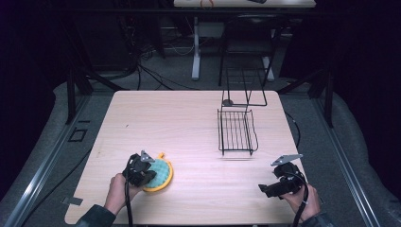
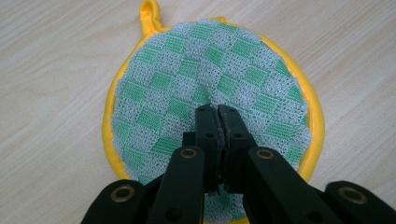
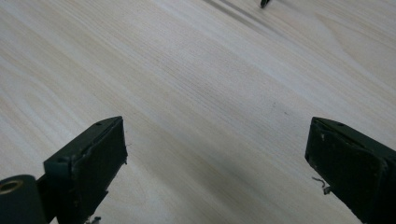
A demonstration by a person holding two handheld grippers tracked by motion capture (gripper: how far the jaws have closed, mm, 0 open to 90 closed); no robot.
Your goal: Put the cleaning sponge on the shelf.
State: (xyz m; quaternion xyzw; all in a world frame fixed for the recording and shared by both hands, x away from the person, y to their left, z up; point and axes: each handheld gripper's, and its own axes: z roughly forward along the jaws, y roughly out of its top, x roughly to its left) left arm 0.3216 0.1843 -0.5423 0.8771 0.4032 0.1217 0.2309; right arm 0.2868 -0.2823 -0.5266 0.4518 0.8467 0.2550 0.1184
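At the table's near left edge, the left gripper [image 1: 150,176] sits over a round pot holder [image 1: 161,173], green-checked with a yellow rim. Its jaws are pressed together, pinching a fold of the cloth near the middle. At the near right, the right gripper [image 1: 265,188] hovers with jaws wide apart, holding nothing. Farther back stands a black wire rack [image 1: 237,132].

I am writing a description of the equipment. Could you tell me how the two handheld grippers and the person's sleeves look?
Both the left gripper and the right gripper are black, each with two flat-padded jaws on linked bars joined by brass-coloured rivets. A grey three-cornered plate sits on top of each, and a black cable trails from each towards the person. The sleeves look dark, greyish.
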